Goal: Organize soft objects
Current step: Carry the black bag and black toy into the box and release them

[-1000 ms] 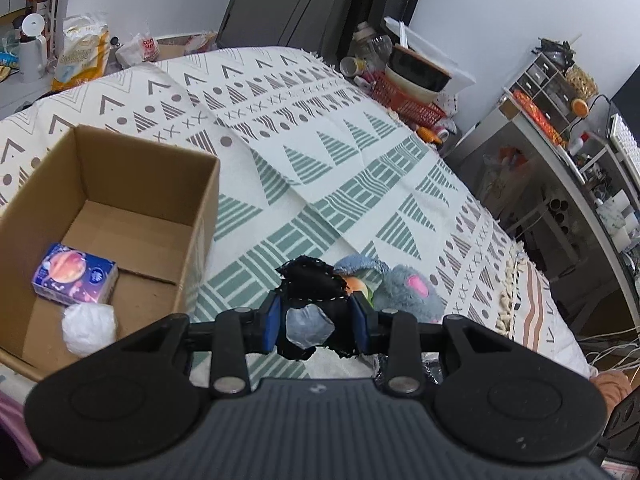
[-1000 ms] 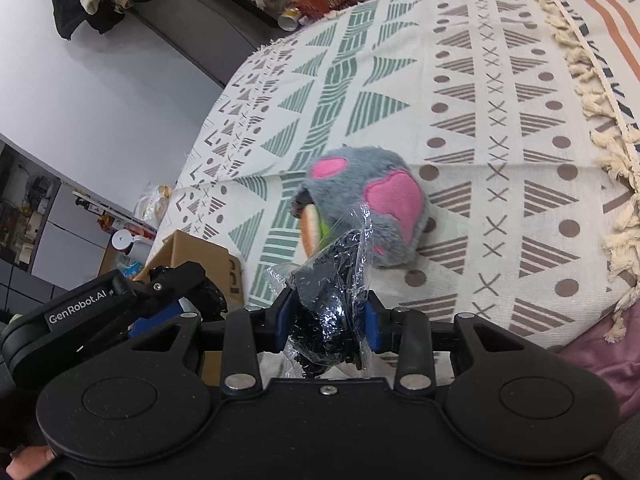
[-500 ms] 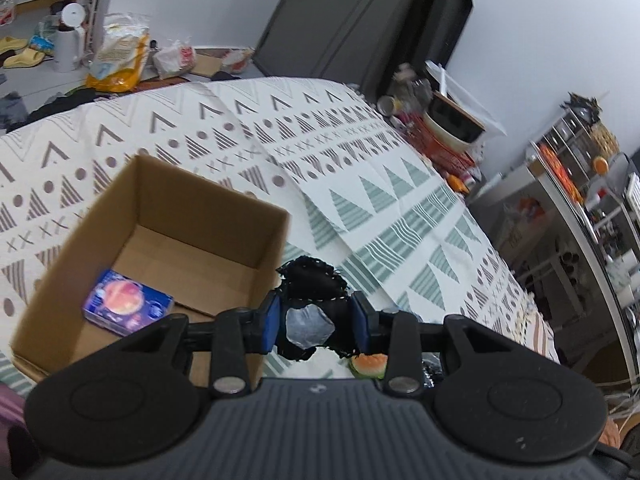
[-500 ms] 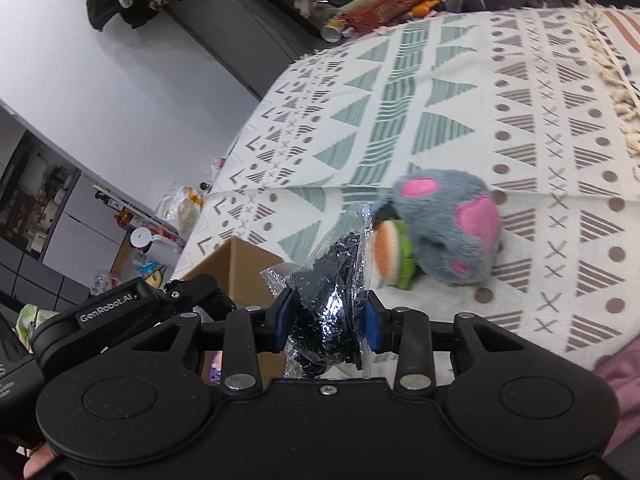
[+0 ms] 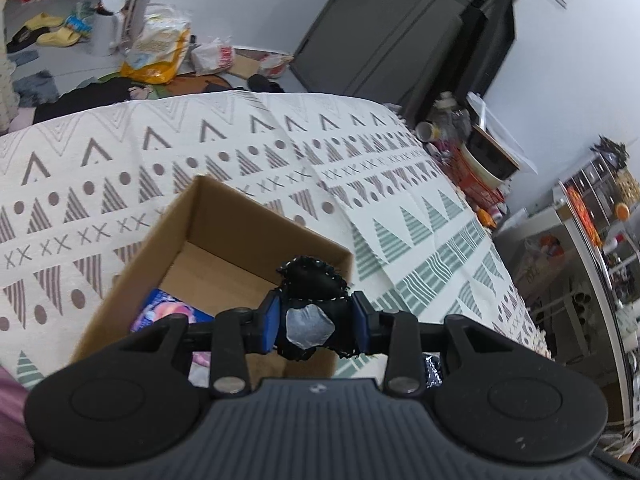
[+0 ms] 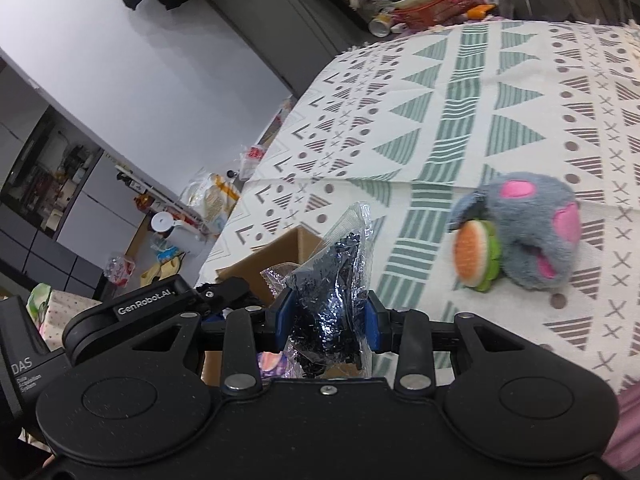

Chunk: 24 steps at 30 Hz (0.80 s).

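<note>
My left gripper is shut on a black soft pouch with a grey patch, held over the near right corner of an open cardboard box. A blue tissue pack lies inside the box. My right gripper is shut on a clear plastic bag of black material, just right of the box and of the left gripper. A grey plush toy with pink patches and an orange-and-green plush burger lie on the bed to the right.
The patterned bedspread covers the bed. Bags, slippers and a white kettle litter the floor beyond it. A red basket with clutter and shelves stand past the bed's far end.
Both grippers have swung left toward the box with their loads. In the left view the box slid under the gripper; in the right view the plush toy shifted right.
</note>
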Available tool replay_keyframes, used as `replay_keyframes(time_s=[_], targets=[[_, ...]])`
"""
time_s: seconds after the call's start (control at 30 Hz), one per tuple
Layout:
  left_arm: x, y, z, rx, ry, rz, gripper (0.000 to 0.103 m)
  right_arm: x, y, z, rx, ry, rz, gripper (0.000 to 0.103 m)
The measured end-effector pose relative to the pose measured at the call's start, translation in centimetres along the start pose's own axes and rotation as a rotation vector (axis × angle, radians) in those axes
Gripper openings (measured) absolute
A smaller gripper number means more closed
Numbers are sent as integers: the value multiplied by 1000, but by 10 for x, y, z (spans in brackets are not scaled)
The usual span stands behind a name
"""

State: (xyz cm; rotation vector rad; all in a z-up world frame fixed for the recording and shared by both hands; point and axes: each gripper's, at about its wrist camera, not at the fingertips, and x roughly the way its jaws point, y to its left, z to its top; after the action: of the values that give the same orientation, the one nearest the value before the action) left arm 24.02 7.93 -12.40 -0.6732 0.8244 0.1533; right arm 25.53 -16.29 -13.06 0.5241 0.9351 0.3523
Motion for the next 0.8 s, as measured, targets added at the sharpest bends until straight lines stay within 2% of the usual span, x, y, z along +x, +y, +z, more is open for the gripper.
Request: replay_keyframes(time_s=[0.5, 0.6, 0.67, 0.8], targets=[[-2, 30, 19, -84, -9, 16, 38, 27, 40, -7, -43, 36, 26, 36], [-5, 32, 22, -89, -34, 38, 41, 32, 43, -7, -44, 39, 30, 36], [-8, 30, 23, -66, -59, 49, 49, 35, 46, -8, -43, 40, 33, 36], [-8, 33, 25, -87, -53, 37, 53, 38, 50, -10, -48, 45, 36, 36]])
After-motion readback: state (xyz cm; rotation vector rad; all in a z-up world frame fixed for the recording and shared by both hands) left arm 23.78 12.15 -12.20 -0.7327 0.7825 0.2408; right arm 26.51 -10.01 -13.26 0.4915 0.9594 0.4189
